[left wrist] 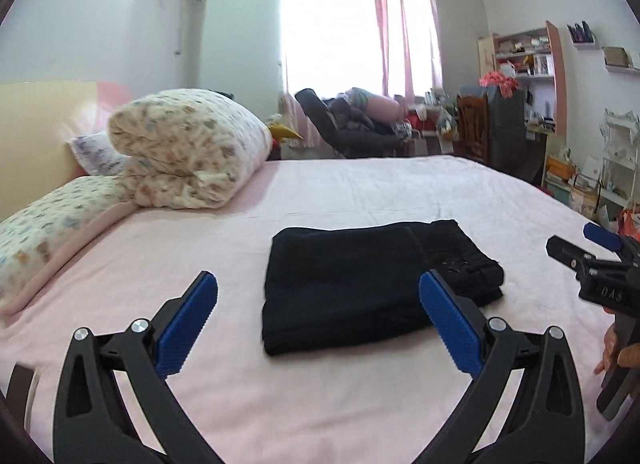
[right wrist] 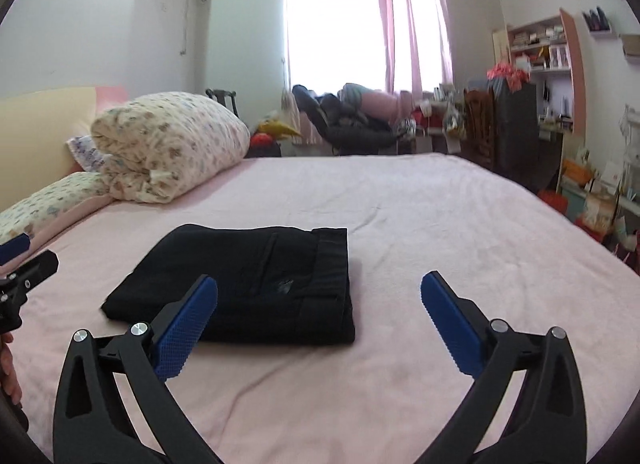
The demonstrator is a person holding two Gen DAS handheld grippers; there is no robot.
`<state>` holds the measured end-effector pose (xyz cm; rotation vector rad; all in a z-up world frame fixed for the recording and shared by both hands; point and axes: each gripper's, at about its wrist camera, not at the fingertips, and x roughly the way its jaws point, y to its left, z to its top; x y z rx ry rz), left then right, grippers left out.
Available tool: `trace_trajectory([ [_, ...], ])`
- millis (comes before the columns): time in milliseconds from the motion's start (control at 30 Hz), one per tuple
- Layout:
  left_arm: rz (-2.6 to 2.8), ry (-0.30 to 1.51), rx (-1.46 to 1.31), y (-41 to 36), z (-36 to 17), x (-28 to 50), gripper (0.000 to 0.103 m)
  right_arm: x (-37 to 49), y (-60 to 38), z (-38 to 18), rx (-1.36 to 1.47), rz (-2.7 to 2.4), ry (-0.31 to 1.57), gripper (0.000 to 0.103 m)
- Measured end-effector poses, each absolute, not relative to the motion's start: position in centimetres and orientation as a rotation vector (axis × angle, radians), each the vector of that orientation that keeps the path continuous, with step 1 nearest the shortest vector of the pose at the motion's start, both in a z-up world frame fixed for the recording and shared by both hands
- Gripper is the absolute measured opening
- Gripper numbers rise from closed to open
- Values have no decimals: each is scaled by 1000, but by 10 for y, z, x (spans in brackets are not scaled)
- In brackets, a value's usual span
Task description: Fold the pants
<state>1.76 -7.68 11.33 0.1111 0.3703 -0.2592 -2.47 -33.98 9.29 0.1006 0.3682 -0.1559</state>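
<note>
Black pants lie folded into a compact rectangle on the pink bedspread. In the left wrist view my left gripper stands open just short of the bundle's near edge, nothing between its blue pads. The right gripper shows at the right edge, held by a hand, off to the right of the pants. In the right wrist view the pants sit left of centre. My right gripper is open and empty above the bedspread, its left finger in front of the bundle's near edge.
A rolled floral quilt and pillows sit at the bed's head on the left. Beyond the bed stand a loaded chair, a window with pink curtains and cluttered shelves along the right wall.
</note>
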Motion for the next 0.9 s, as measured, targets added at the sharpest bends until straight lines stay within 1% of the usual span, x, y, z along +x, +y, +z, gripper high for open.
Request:
trace_trajectory([
  [267, -138, 362, 94, -55, 96, -44, 101, -77, -304, 90, 78, -181, 346, 102],
  [533, -120, 437, 140, -60, 68, -35, 101, -76, -286, 65, 122, -160, 466, 102],
  [767, -134, 522, 163, -68, 47, -20, 101, -68, -274, 50, 109, -137, 525, 102],
  [900, -132, 525, 188, -74, 43, -20, 101, -65, -268, 45, 107, -136, 546, 102],
])
